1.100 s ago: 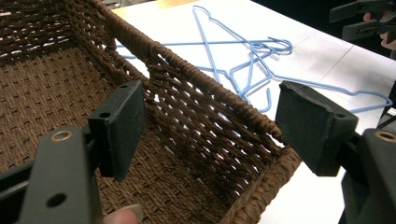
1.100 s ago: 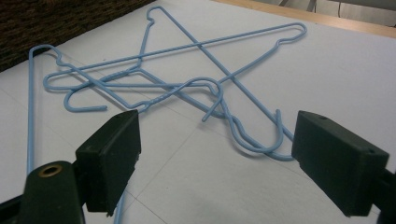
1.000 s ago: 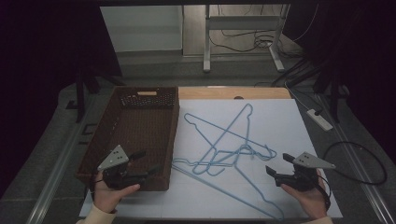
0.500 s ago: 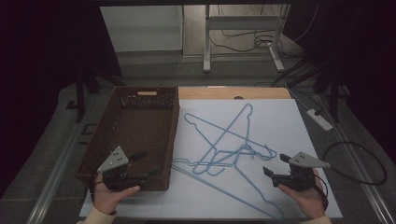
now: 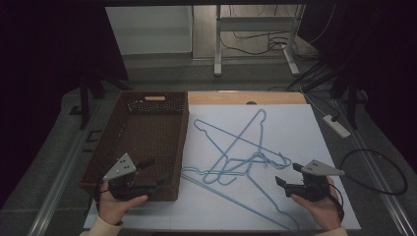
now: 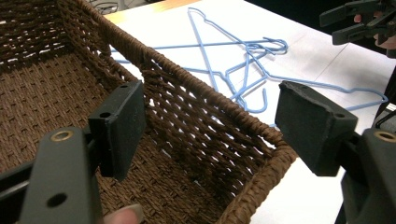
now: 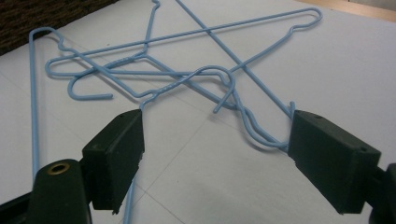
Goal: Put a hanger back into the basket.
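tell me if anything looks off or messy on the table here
The blue wire hangers lie in a crossed, interlocked heap on the white sheet, hooks pointing different ways, beside the brown wicker basket, not in it. The left gripper and right gripper are both open, holding nothing.

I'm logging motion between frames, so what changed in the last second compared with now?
Both hands drew back a little toward the person. The left hand-held gripper slid down along the near right corner of the wicker basket, and the right hand-held gripper eased away from the blue wire hangers. Both stayed open and empty. The hangers and basket lie as before.
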The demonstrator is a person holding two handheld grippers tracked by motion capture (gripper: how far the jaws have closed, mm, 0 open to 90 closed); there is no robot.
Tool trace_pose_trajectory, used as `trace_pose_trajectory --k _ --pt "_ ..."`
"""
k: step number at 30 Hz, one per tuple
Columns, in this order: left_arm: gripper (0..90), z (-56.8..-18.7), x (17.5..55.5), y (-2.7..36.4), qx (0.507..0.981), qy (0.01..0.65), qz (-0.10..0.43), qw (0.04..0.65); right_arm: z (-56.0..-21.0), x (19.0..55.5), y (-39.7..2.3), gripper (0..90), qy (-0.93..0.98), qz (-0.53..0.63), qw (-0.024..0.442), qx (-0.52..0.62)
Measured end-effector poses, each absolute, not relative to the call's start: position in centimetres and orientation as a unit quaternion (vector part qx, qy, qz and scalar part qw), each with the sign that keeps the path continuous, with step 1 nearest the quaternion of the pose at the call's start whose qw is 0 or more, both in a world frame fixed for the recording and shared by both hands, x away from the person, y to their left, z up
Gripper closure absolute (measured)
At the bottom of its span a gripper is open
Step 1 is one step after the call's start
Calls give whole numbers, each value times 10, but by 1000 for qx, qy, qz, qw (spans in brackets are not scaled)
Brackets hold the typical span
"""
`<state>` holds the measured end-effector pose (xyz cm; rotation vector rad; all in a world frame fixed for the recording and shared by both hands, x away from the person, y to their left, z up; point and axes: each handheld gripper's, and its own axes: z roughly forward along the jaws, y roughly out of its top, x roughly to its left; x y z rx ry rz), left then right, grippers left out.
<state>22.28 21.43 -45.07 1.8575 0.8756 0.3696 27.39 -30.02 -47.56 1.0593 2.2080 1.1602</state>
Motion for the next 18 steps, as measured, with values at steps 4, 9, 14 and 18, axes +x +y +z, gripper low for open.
trace_pose_trajectory --k 4,9,14,18 --pt "259 -450 222 212 771 359 152 503 -473 273 -296 194 801 415 212 376" --pt "259 -452 224 213 772 360 150 501 -469 276 -292 203 805 411 207 375" --pt "260 -454 224 212 774 361 148 499 -464 281 -288 205 812 403 197 373" --pt "260 -454 225 211 775 362 146 497 -462 287 -277 210 832 379 180 364"
